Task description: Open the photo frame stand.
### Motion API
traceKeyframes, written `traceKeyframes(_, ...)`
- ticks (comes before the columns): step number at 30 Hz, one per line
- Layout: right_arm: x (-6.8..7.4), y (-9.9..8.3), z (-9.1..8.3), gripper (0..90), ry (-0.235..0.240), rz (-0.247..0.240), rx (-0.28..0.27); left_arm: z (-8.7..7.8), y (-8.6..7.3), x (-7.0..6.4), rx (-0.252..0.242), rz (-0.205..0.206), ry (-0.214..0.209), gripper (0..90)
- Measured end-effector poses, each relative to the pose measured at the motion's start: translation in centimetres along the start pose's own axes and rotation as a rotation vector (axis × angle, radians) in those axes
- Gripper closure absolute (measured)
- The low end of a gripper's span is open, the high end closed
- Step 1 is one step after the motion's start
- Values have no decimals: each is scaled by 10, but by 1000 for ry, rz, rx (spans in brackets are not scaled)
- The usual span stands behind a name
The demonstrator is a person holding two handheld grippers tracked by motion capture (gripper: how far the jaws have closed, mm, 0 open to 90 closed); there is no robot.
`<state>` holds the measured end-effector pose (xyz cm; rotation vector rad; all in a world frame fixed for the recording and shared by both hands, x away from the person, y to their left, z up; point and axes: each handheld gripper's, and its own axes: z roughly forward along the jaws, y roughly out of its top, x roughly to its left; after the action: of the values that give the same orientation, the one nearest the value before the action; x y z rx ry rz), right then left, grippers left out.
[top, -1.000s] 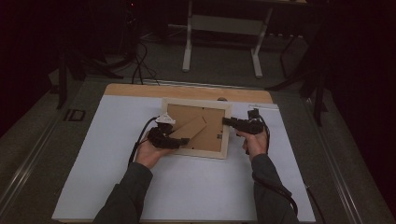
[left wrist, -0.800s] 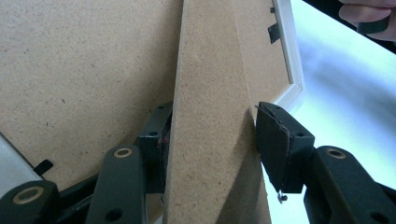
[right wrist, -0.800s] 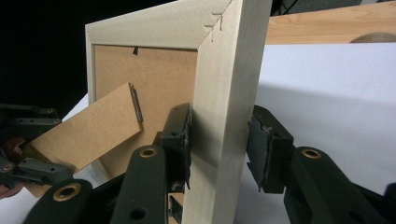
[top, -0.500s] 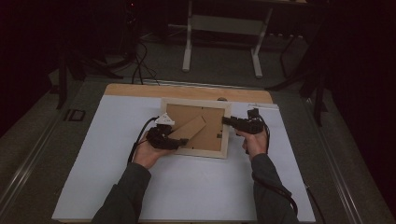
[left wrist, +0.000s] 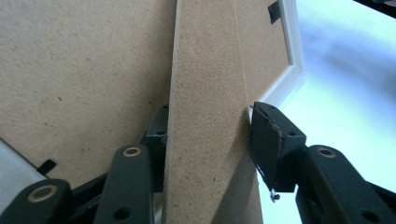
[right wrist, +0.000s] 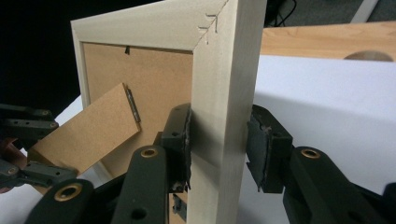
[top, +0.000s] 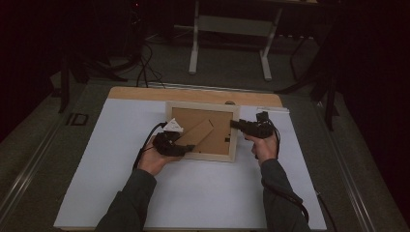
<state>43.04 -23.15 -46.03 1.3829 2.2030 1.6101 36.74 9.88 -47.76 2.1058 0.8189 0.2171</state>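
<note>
Picture frame (top: 202, 130), one of it, lies back-up on the white desk (top: 193, 193) between my two grippers. My left gripper (left wrist: 205, 140) has its jaws set either side of the frame's fibreboard stand leg (left wrist: 205, 93); one pad touches its edge, and I cannot tell whether the other bears on it. My right gripper (right wrist: 218, 149) is clamped across the frame's pale wooden right rail (right wrist: 224, 93), one pad on each face. In the high view the left gripper (top: 186, 147) sits at the frame's lower left, the right gripper (top: 233, 124) at its right edge. One brown backing board (right wrist: 159, 84) fills the frame, held by small black tabs.
</note>
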Motion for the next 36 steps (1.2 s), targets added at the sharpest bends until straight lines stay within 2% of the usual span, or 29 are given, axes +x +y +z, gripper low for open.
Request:
traceKeyframes(4,4,3,-3,626,-15,-33,-4,1,1,-1,-16,-1,-3,597)
traceKeyframes(17,8,6,-6,625,-36,-59,-25,2,3,-3,-31,4,0,619)
traceKeyframes(27,11,8,-10,621,-64,-96,-62,4,7,-7,-43,11,14,643)
traceKeyframes(36,12,9,-11,612,-87,-115,-66,7,9,-10,-40,21,31,683)
